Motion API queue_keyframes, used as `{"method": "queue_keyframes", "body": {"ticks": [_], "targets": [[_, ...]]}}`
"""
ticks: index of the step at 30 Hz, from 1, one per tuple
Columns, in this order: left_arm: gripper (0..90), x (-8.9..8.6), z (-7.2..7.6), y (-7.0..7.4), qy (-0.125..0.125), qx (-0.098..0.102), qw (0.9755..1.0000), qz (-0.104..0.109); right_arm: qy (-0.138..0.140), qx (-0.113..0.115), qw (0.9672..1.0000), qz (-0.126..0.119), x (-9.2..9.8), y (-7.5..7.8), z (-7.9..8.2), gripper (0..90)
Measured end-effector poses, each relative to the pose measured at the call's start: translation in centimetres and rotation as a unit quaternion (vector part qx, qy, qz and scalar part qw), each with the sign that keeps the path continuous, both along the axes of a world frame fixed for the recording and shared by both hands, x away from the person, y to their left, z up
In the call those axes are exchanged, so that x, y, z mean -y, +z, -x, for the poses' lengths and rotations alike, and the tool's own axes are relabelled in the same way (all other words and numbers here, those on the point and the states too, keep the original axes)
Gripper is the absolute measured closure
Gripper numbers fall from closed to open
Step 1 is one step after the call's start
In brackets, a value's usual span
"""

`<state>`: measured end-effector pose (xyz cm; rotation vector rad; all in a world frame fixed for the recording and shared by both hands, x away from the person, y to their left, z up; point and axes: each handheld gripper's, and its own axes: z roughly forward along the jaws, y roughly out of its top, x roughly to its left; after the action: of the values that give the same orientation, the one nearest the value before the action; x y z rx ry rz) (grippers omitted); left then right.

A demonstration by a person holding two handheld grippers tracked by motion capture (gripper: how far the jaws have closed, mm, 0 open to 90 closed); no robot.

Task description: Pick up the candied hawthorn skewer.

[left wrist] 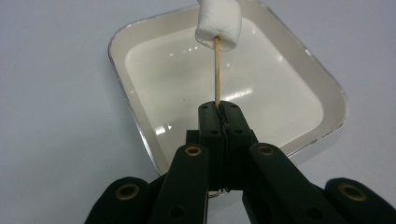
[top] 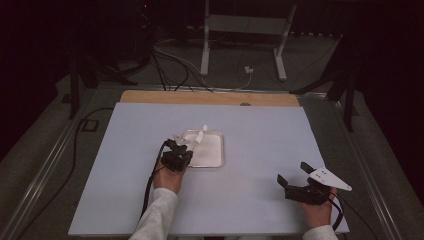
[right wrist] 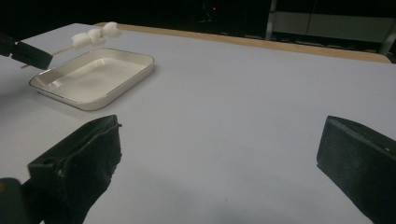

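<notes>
The left gripper (left wrist: pixel 219 112) pinches a thin wooden stick (left wrist: pixel 217 70) between closed jaws, holding its marshmallows (right wrist: pixel 95 35) above the white tray (left wrist: pixel 140 154) — the top one is cut off in the left gripper view. The right gripper (top: pixel 300 181) rests well apart, jaws wide (nothing between them) — the stick's lower end is hidden.

Top of the marshmallow (left wrist: pixel 218 25) past the frame edge; skewer's (left wrist: pixel 217 70) lower end inside the fingers.
</notes>
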<state>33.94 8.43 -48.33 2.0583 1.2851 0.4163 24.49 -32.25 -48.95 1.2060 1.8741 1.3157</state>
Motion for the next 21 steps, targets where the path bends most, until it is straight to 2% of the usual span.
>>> {"method": "queue_keyframes", "body": {"ticks": [4, 7, 8, 12, 14, 18, 21], "targets": [[90.0, -0.3, 0.5, 0.6, -0.003, 0.024, 0.9996, 0.013, 0.001, 0.001, 1.0000, 0.002, 0.0, -0.1, 0.1, 0.0], [90.0, -0.4, 0.7, 0.8, -0.003, 0.034, 0.9993, 0.013, 0.003, 0.000, 1.0000, -0.001, 0.0, -0.1, 0.1, 0.0], [90.0, -0.5, 0.9, 1.0, -0.006, 0.043, 0.9989, 0.017, 0.003, 0.000, 1.0000, -0.001, 0.0, -0.1, 0.2, 0.0], [90.0, -0.8, 1.3, 1.2, -0.009, 0.059, 0.9979, 0.025, 0.004, -0.001, 1.0000, -0.001, 0.0, -0.1, 0.2, 0.0], [90.0, -1.1, 1.6, 1.1, -0.010, 0.065, 0.9974, 0.029, 0.003, 0.002, 1.0000, -0.004, 0.1, -0.1, 0.3, 0.0], [90.0, -1.5, 2.0, 0.9, -0.011, 0.072, 0.9967, 0.035, 0.001, -0.002, 0.9996, -0.029, 0.3, -0.1, 0.1, 0.0], [90.0, -1.8, 2.4, 0.8, -0.014, 0.078, 0.9961, 0.039, 0.002, 0.000, 0.9996, -0.030, 0.3, 0.0, 0.1, 0.0]]}}
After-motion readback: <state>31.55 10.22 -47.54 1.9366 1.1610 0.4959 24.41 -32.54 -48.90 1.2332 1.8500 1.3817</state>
